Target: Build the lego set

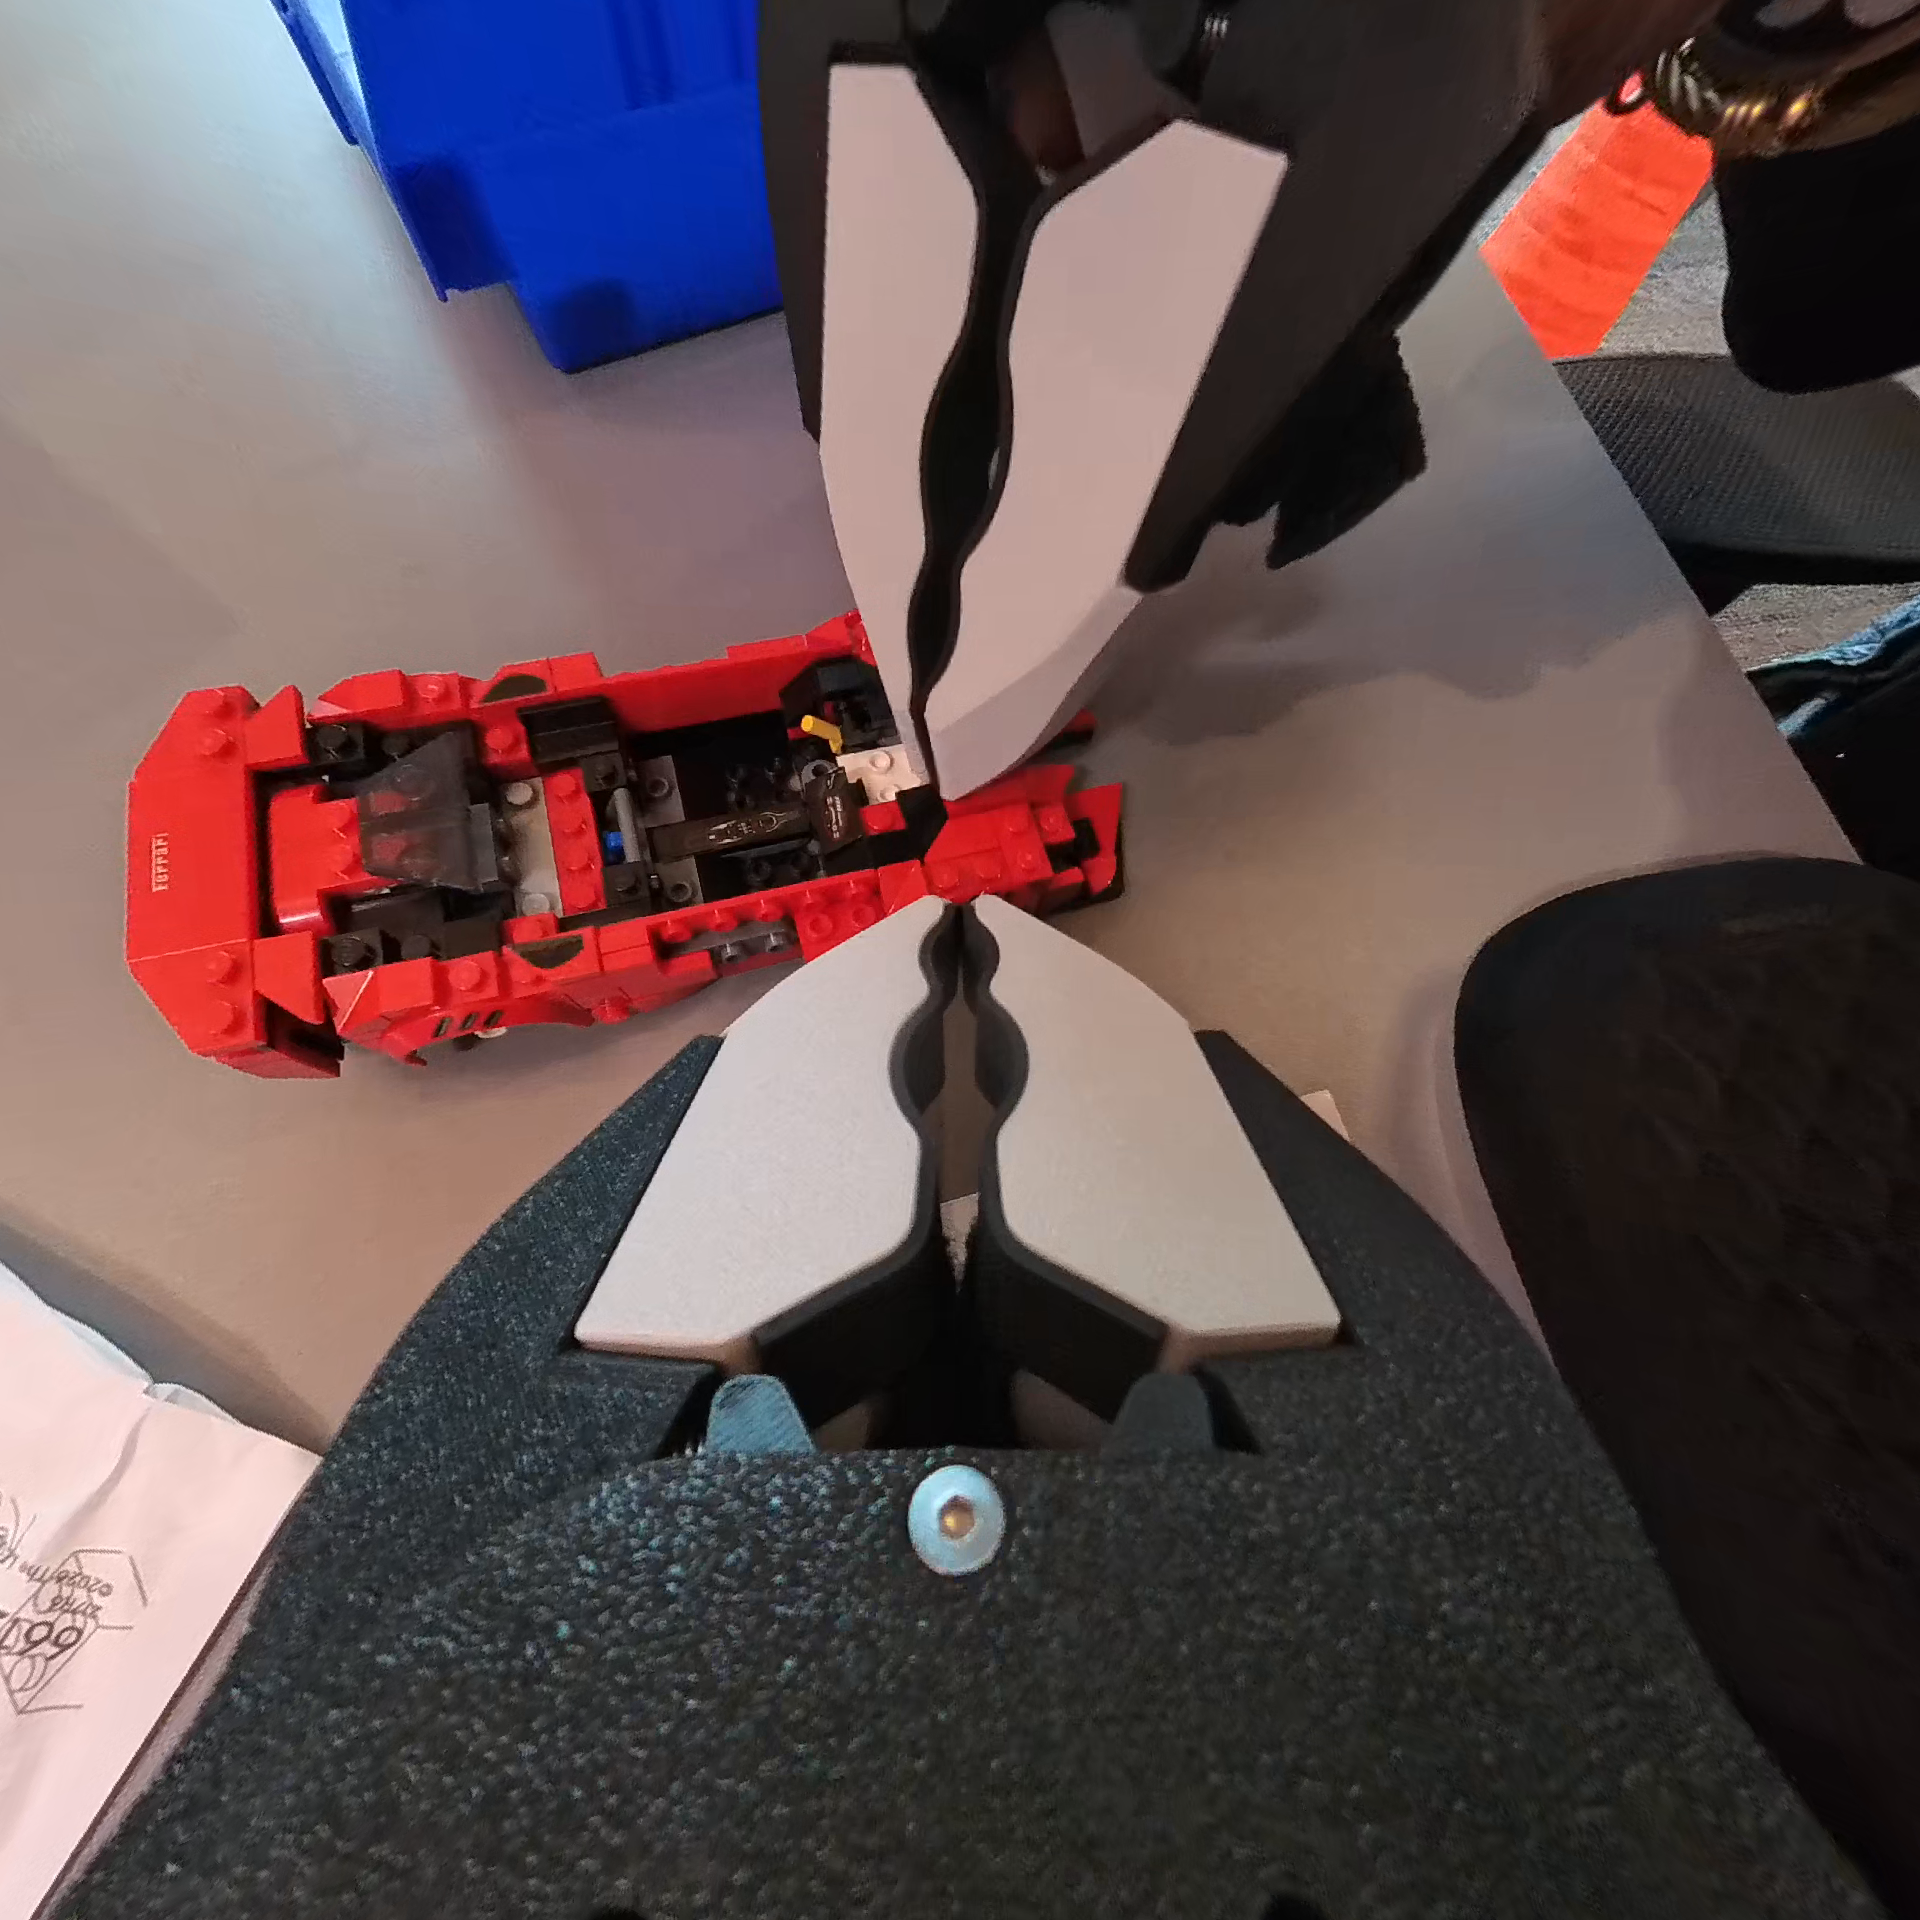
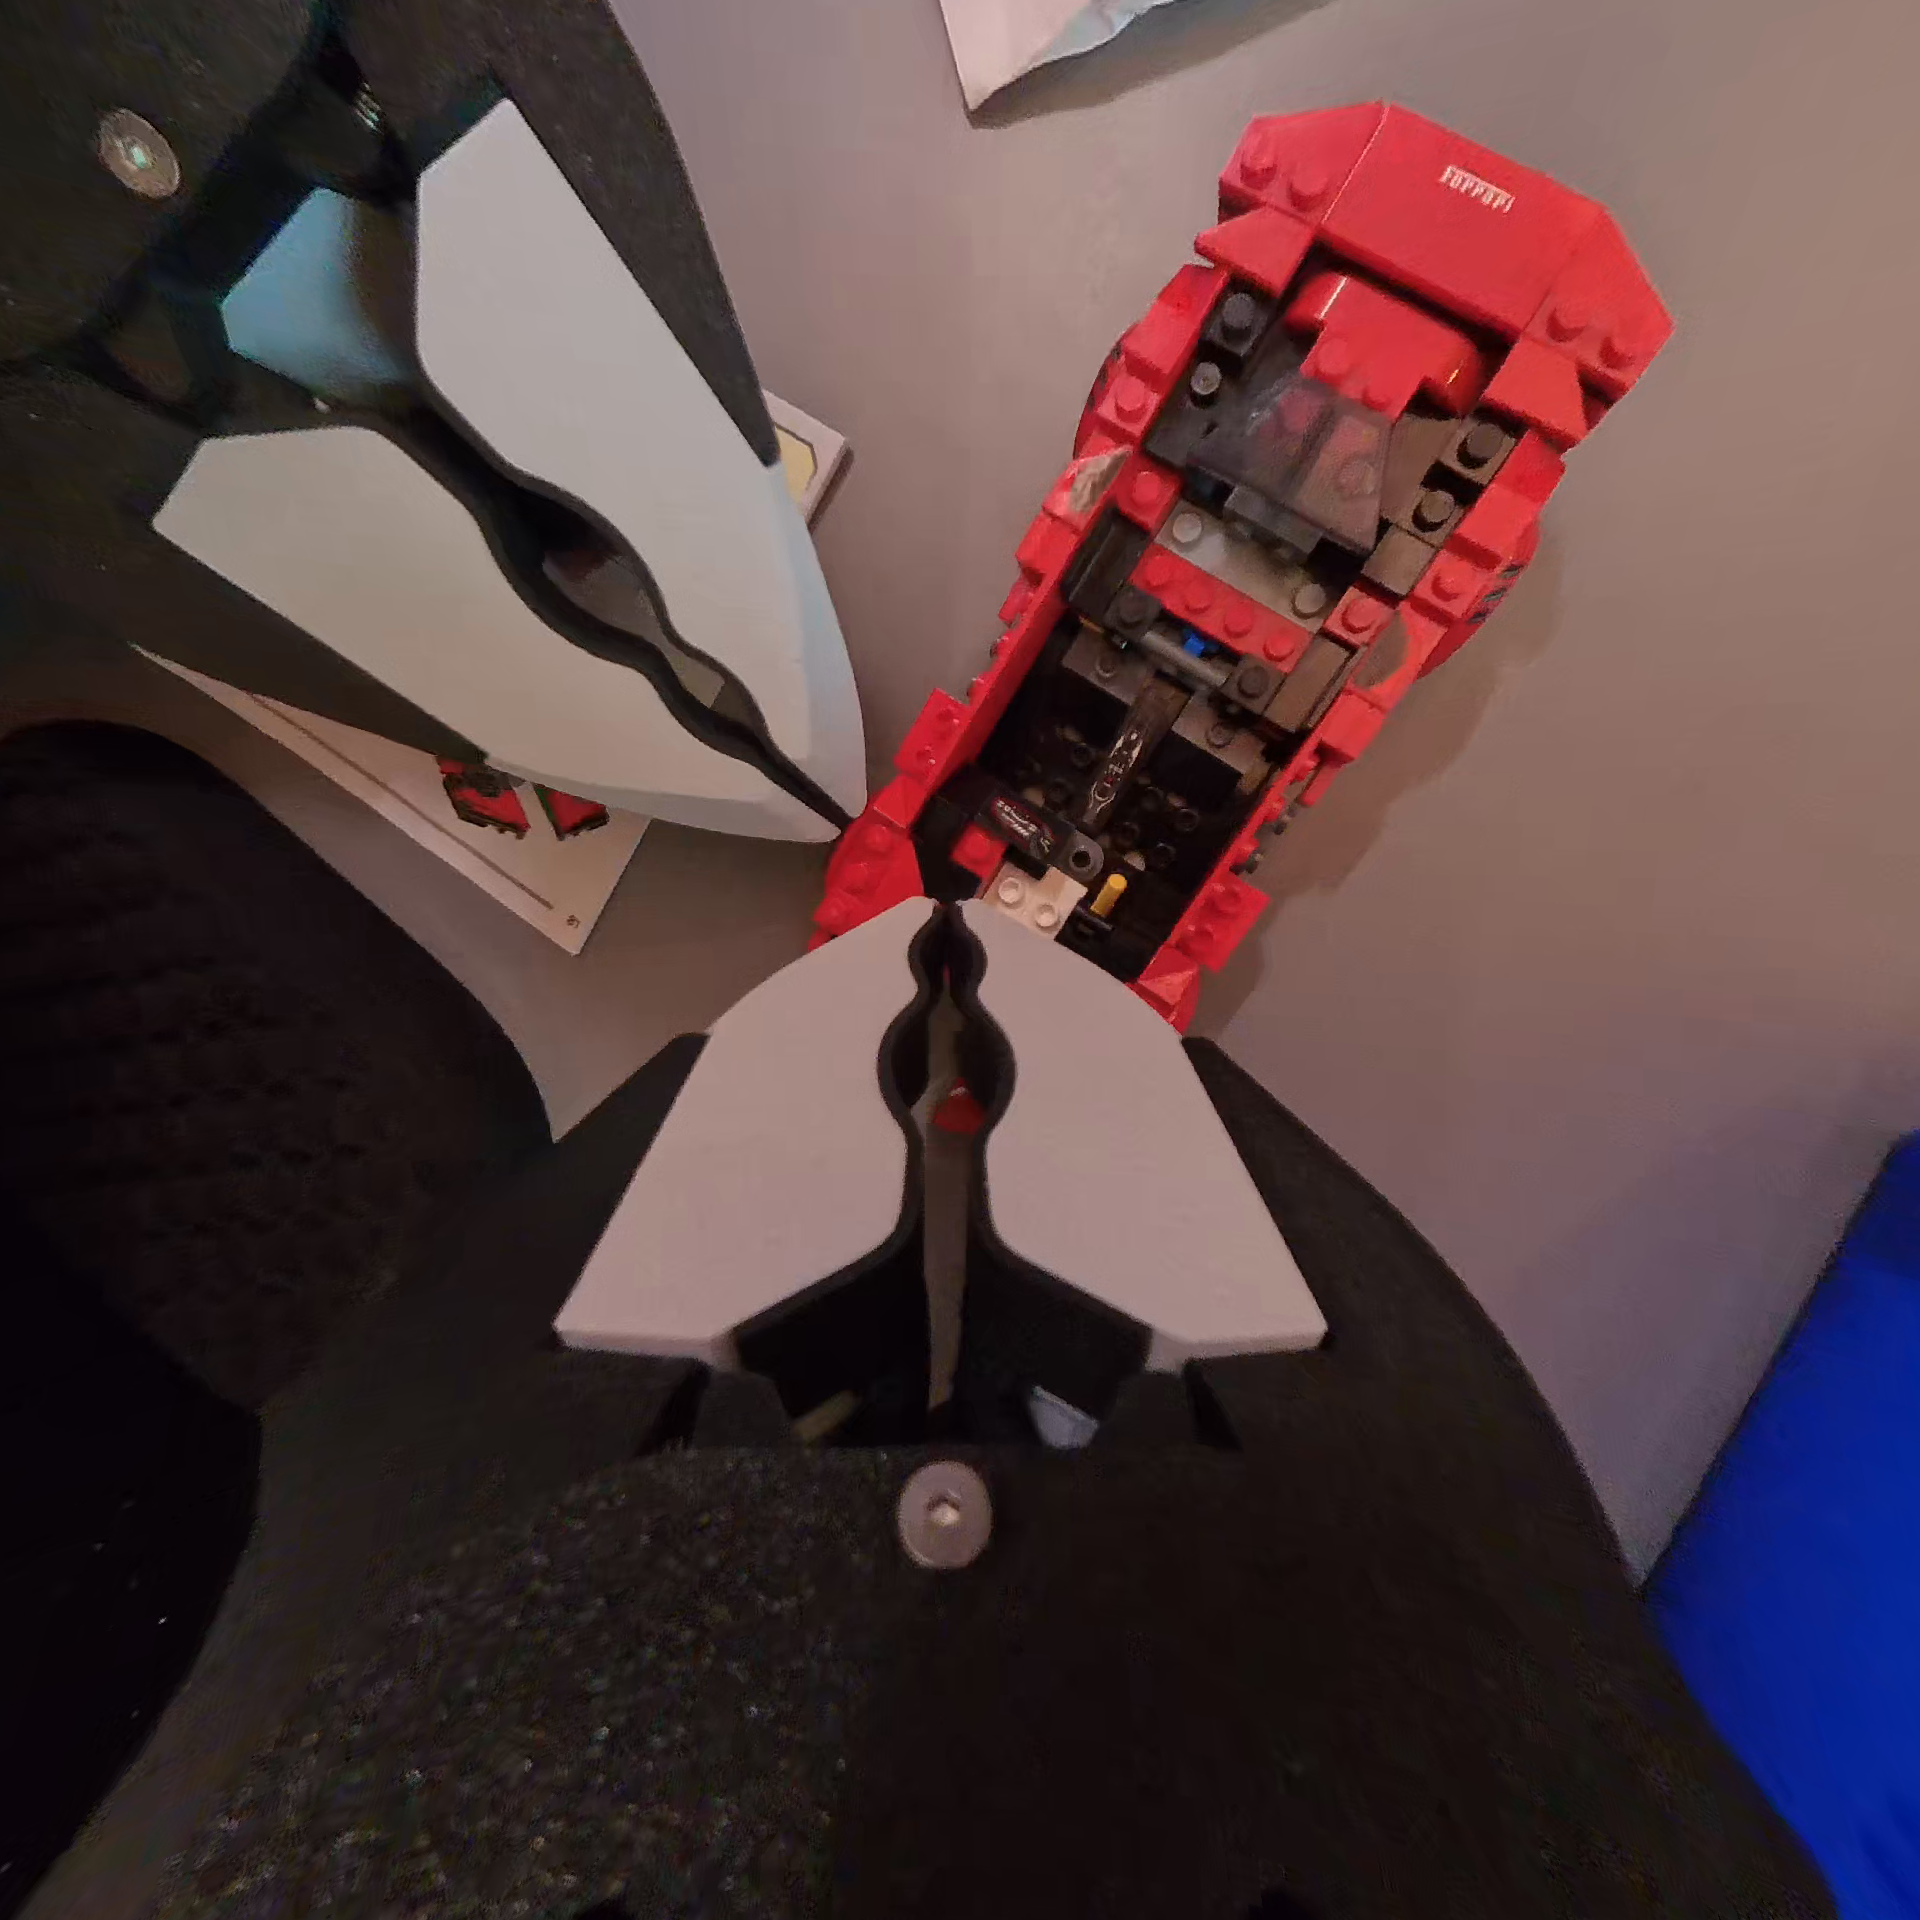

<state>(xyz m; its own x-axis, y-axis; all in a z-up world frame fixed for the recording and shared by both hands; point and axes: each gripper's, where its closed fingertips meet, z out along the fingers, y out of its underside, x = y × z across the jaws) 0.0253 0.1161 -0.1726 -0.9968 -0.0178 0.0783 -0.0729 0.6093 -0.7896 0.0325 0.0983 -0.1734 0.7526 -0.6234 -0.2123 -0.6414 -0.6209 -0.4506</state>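
A half-built red Lego car (image 1: pixel 436 852) lies open-topped on the grey table (image 1: pixel 312 499), its black interior showing; it also shows in the right wrist view (image 2: pixel 1351 499). My left gripper (image 1: pixel 961 906) is shut, its tips touching the car's near side wall; in the right wrist view it (image 2: pixel 844 823) comes in from the upper left. My right gripper (image 2: pixel 945 914) is shut, tips down inside the car beside a white plate (image 2: pixel 1029 899). In the left wrist view it (image 1: pixel 930 781) meets a small black piece (image 1: pixel 920 826). I cannot tell whether it grips that piece.
A blue bin (image 1: pixel 582 177) stands behind the car and also shows in the right wrist view (image 2: pixel 1818 1507). An instruction booklet (image 2: pixel 499 862) lies under my left gripper. A white paper bag (image 1: pixel 94 1538) sits near left. A black mesh chair (image 1: pixel 1714 1299) is past the table edge. The grippers are tip to tip, or close to it.
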